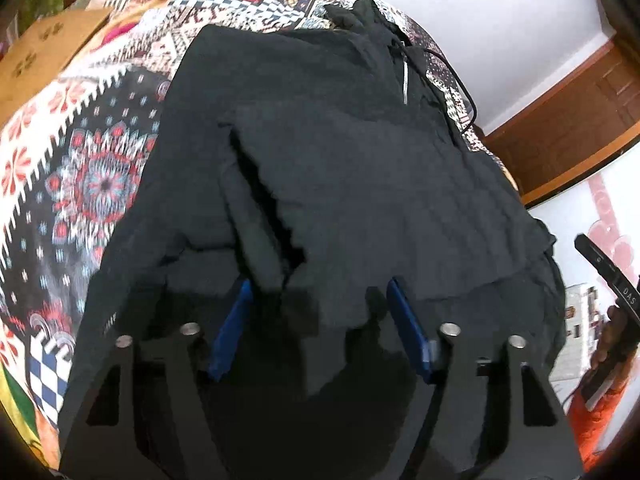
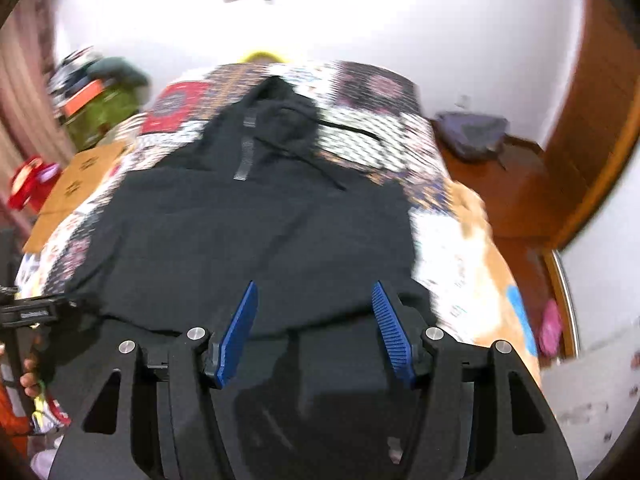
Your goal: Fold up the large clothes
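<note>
A black hooded jacket (image 1: 320, 168) lies spread on a bed, over a patterned bedspread (image 1: 80, 184) of red, white, black and blue medallions and checks. Its hood end points away from both cameras, toward the white wall (image 1: 500, 20). A short grey zipper (image 1: 405, 82) runs down from the neck, and a black drawcord (image 1: 460, 84) loops off the hood across the bedspread. In the left wrist view one layer of the jacket is folded over the body, with a ragged dark gap (image 1: 272, 208) where the overlying cloth ends; its hem reaches close to the fingers.

The left gripper (image 1: 320, 304) hangs low over the near hem, blue fingers (image 1: 234, 328) spread wide with nothing between them. The right gripper (image 2: 316, 304) likewise stands wide apart over the hem, its ribbed blue pads (image 2: 390, 336) clear of the cloth; whether the tips touch the fabric cannot be told. The right wrist view is motion-blurred.

At the far right of the left wrist view part of the other gripper's black handle and a hand (image 1: 612, 332) show. A flat cardboard box (image 2: 80, 184) sits at the bed's left side, with a green bundle (image 2: 106, 112) beyond it. To the right stands a brown wooden cabinet (image 2: 516, 196) with a dark purple bag (image 2: 472, 132) on top.
</note>
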The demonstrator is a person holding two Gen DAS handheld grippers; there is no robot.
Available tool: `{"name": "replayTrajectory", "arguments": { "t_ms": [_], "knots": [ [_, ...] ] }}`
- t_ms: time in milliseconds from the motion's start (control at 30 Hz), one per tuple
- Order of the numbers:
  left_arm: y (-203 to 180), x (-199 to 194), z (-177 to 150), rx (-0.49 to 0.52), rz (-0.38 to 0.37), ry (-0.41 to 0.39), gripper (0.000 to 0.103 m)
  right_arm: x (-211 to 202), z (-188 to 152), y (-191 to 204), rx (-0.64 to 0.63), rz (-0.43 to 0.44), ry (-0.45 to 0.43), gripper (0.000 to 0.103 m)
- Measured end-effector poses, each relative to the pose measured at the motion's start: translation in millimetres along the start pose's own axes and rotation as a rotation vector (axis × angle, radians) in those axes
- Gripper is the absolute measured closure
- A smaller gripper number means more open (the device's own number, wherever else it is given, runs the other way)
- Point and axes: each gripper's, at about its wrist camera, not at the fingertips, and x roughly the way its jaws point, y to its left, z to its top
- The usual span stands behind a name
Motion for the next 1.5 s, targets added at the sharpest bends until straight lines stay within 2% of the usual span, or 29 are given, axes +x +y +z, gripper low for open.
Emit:
{"name": "replayTrajectory", "arguments": {
  "t_ms": [33, 100, 200, 333, 433, 600, 700, 767, 833, 933, 1033, 1133, 1167, 1200, 1300, 1433, 1500],
  "knots": [
    [-3.1, 0.5, 1.6, 0.009, 0.017, -0.008, 0.046, 1.4, -2.9, -8.0, 0.025, -0.009, 0.008, 0.047],
    [-14.6, 0.1, 6.0, 0.045, 0.072, -0.03, 0.062, 3.8, -7.7, -22.3, 0.076, -0.02, 0.023, 0.047],
    [-28.5, -5.7, 10.2, 0.102, 0.107, -0.072, 0.081, 3.6, -13.8, -41.7, 0.141, -0.041, 0.032, 0.047],
    [-53.7, -23.3, 25.1, 0.222, 0.155, -0.178, 0.084, 4.2, -18.5, -61.8, 0.221, -0.035, 0.036, 0.047],
    [-63.9, -44.2, 45.9, 0.264, 0.144, -0.261, 0.085, 1.3, -15.8, -67.0, 0.252, -0.011, 0.034, 0.047],
    [-76.8, -83.6, 78.9, 0.324, 0.151, -0.401, 0.085, -11.7, 2.5, -60.8, 0.216, -0.016, -0.033, 0.047],
    [-73.8, -88.4, 85.8, 0.348, 0.176, -0.425, 0.085, -12.6, 12.9, -50.4, 0.173, -0.013, -0.063, 0.044],
    [-64.3, -77.4, 88.8, 0.347, 0.203, -0.405, 0.085, -3.5, 16.2, -45.6, 0.154, -0.016, -0.059, 0.031],
    [-47.8, -61.0, 88.2, 0.322, 0.221, -0.359, 0.084, 11.1, 17.9, -43.9, 0.139, -0.019, -0.041, 0.03],
    [-20.1, -31.6, 84.5, 0.272, 0.241, -0.265, 0.083, 41.5, 17.7, -44.9, 0.144, -0.017, 0.055, 0.03],
    [8.4, -1.9, 72.8, 0.236, 0.248, -0.164, 0.077, 59.8, 12.1, -47.1, 0.162, -0.001, 0.126, 0.03],
    [20.7, 10.9, 59.7, 0.244, 0.302, -0.121, 0.068, 73.6, 5.6, -50.3, 0.172, 0.001, 0.183, 0.03],
    [25.5, 15.9, 55.9, 0.255, 0.316, -0.097, 0.06, 78.7, 3.3, -52.6, 0.184, 0.015, 0.206, 0.03],
    [28.8, 17.5, 53.3, 0.259, 0.324, -0.092, 0.053, 81.4, 2.3, -53.5, 0.196, 0.027, 0.222, 0.03],
    [33.9, 14.1, 52.1, 0.269, 0.336, -0.089, 0.04, 82.4, 4.8, -58.6, 0.237, 0.058, 0.246, 0.03],
    [30.3, 1.7, 62.7, 0.281, 0.311, -0.08, 0.04, 75.6, 16.5, -59.1, 0.256, 0.083, 0.252, 0.03],
    [22.0, -6.2, 67.9, 0.302, 0.314, -0.106, 0.04, 66.5, 29.0, -56.1, 0.236, 0.077, 0.217, 0.03]
  ]
}}
